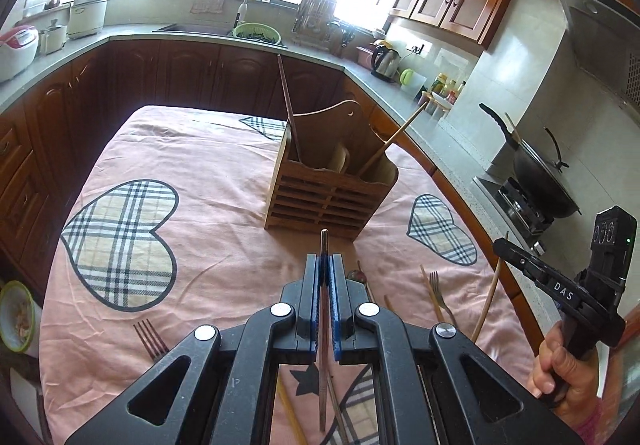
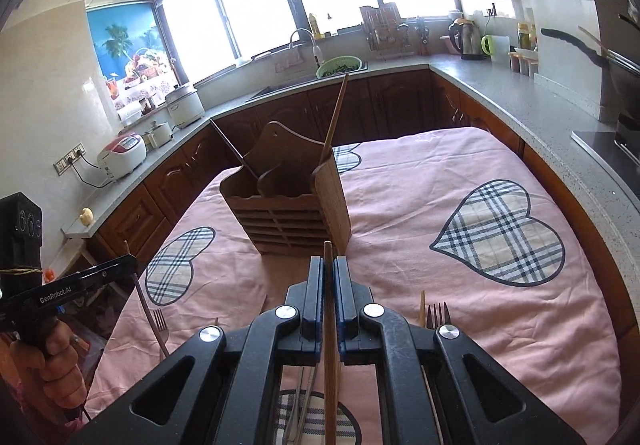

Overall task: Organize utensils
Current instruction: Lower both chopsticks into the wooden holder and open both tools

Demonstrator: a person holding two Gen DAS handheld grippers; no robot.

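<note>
right gripper [image 2: 328,277] clamping chopstick [image 2: 329,325], wooden holder [image 2: 288,213] ahead

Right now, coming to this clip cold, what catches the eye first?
The wooden utensil holder stands mid-table on the pink cloth with plaid hearts, two sticks already leaning out of it. Each gripper is shut on one thin utensil: the left gripper pinches a dark chopstick, the right gripper a wooden chopstick. Forks and more sticks lie loose along the near edge.
</note>
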